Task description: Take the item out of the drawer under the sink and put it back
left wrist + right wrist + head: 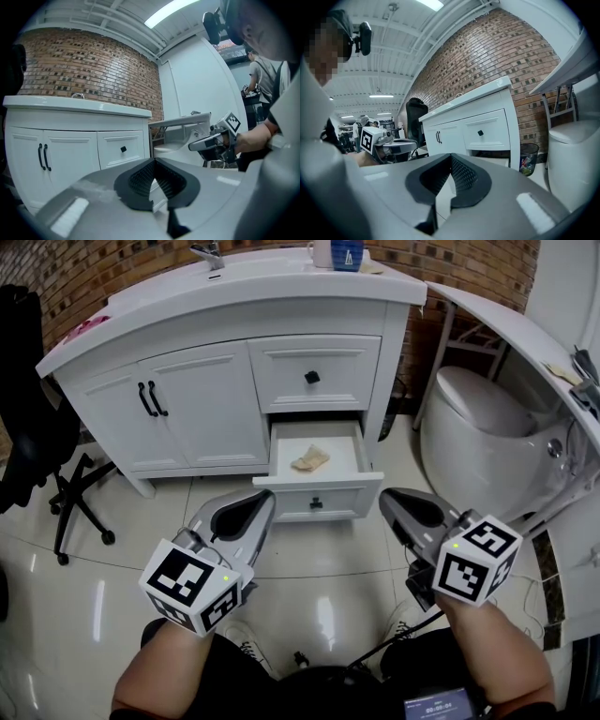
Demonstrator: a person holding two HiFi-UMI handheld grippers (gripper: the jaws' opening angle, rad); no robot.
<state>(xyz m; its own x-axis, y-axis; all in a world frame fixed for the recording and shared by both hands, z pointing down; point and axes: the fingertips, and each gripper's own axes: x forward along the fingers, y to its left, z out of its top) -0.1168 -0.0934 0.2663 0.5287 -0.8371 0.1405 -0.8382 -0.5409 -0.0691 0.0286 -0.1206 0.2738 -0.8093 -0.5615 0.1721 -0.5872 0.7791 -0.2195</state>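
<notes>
The lower drawer [319,495] of the white vanity [234,306] stands pulled open. A small crumpled tan item [310,460] lies inside it. My left gripper [253,507] hovers just in front of the drawer's left corner, shut and holding nothing. On the other side, near the drawer's right corner, my right gripper [399,504] is also shut and empty. The left gripper view shows the left gripper [153,161] with its jaws meeting and the right gripper [218,140] beyond. The right gripper view shows the right gripper [451,157] with its jaws together and the left gripper [389,146] opposite.
The upper drawer [312,377] with a black knob is closed, as are the cabinet doors [150,399]. A blue cup [347,254] and a faucet [208,253] are on the counter. A black chair [37,427] stands at the left, a toilet [478,418] at the right, and a waste bin [528,159] beside the vanity.
</notes>
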